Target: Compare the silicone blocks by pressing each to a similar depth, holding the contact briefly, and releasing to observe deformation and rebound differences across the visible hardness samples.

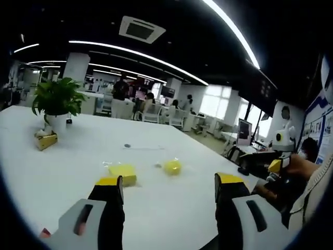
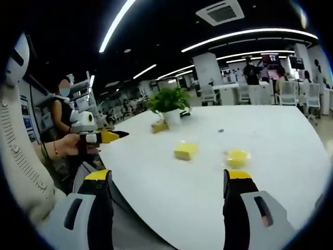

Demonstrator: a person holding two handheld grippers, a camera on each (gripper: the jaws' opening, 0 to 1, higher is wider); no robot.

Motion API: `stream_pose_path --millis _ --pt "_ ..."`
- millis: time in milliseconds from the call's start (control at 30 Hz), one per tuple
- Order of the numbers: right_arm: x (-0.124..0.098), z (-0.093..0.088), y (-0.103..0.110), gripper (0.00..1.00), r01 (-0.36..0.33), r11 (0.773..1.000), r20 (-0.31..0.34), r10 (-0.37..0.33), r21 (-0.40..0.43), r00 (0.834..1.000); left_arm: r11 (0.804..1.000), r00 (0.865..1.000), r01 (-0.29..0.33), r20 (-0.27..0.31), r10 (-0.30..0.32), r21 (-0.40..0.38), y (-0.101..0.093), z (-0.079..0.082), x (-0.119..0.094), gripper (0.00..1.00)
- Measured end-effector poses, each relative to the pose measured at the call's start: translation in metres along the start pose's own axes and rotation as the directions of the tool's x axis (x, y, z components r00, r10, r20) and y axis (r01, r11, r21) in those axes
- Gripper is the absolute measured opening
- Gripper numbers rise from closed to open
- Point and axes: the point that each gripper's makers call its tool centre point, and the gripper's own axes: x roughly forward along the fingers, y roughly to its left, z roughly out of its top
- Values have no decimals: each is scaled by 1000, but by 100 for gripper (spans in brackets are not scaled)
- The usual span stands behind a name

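Resting on a smooth white table [image 1: 62, 156], the two yellow samples lie near each other but apart in the left gripper view: a flat square silicone block [image 1: 123, 172] to the left and a rounder, glossy silicone block [image 1: 172, 167] to its right, which may sit in clear wrapping, though the picture is too soft to be sure. No writing on either can be read. Further left, by the far edge, stands a leafy potted plant [image 1: 56, 101] in a white pot, with a small yellowish box [image 1: 46, 140] just beside it. The left gripper [image 1: 169, 185] hangs above the table short of the blocks, its black, yellow-tipped jaws spread wide and gripping nothing. At the right edge a hand [image 1: 296, 166] holds the other tool.

The right gripper view repeats the order: plant [image 2: 169, 104], square block [image 2: 186, 151], round block [image 2: 237, 157] on the table [image 2: 276, 135]. The right gripper [image 2: 169, 179] is likewise released, jaws wide, touching neither block. At the left, a hand [image 2: 65, 147] grips the left tool.
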Motion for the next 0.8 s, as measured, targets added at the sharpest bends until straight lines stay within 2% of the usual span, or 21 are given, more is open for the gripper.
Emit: stream_pose_path --millis 200,333,467,600,800 --pt "-1 -8 -3 82 0 1000 -14 0 5 1000 1000 1000 1 -3 -1 8 -4 -2 -3 72" --pt "0 -11 -6 82 -1 1000 -14 1 1 1000 1000 1000 -7 0 7 5 2 -5 -3 71" --pt "0 -10 -12 82 17 1000 1 -17 20 1000 1000 1000 -9 -16 9 3 6 -6 1 71" --pt "1 -7 -12 81 15 1000 11 -15 19 1000 1000 1000 3 7 -3 3 6 3 4 70" --pt "-1 -2 -21 81 40 999 39 -41 20 998 1000 1000 23 -2 -23 13 3 3 12 70"
